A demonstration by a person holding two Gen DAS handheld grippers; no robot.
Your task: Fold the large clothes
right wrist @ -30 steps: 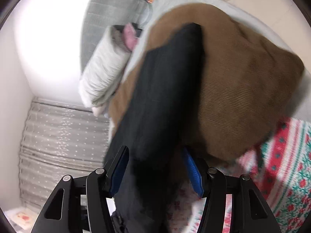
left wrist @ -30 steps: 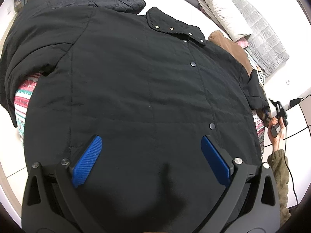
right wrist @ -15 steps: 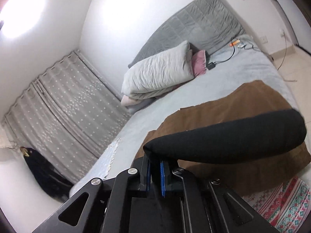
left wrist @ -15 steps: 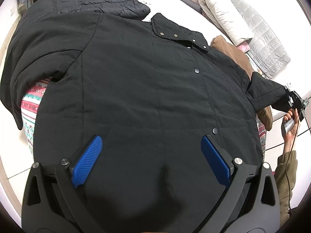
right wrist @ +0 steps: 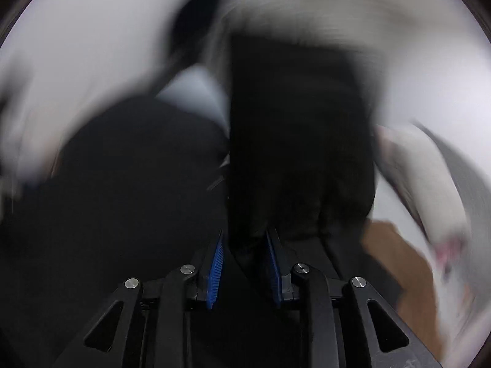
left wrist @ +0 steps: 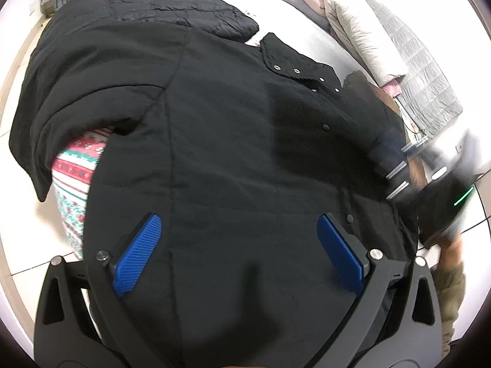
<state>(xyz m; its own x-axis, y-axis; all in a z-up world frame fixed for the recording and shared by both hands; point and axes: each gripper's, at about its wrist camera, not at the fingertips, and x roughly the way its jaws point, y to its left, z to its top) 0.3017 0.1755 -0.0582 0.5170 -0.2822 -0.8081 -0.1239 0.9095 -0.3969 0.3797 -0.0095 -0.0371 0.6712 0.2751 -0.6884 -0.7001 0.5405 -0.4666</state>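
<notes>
A large black quilted coat (left wrist: 221, 141) lies spread front-up on the bed, its snap collar (left wrist: 294, 67) at the far side. My left gripper (left wrist: 239, 245) is open and empty, hovering over the coat's lower part. In the left wrist view my right gripper (left wrist: 442, 202) shows blurred at the coat's right edge. In the right wrist view my right gripper (right wrist: 245, 245) is shut on the coat's black sleeve (right wrist: 300, 135), which stands up between the blue pads (right wrist: 216, 263). That view is heavily blurred.
A red, white and green patterned blanket (left wrist: 76, 178) shows under the coat's left sleeve. A brown garment (right wrist: 396, 263) lies to the right. Pillows (left wrist: 365, 36) and a grey quilt (left wrist: 429, 92) sit at the head of the bed. White floor tiles lie to the left.
My right gripper has swung the gripped sleeve inward over the coat, moving fast and blurring its view. My left gripper has stayed open over the coat's lower part.
</notes>
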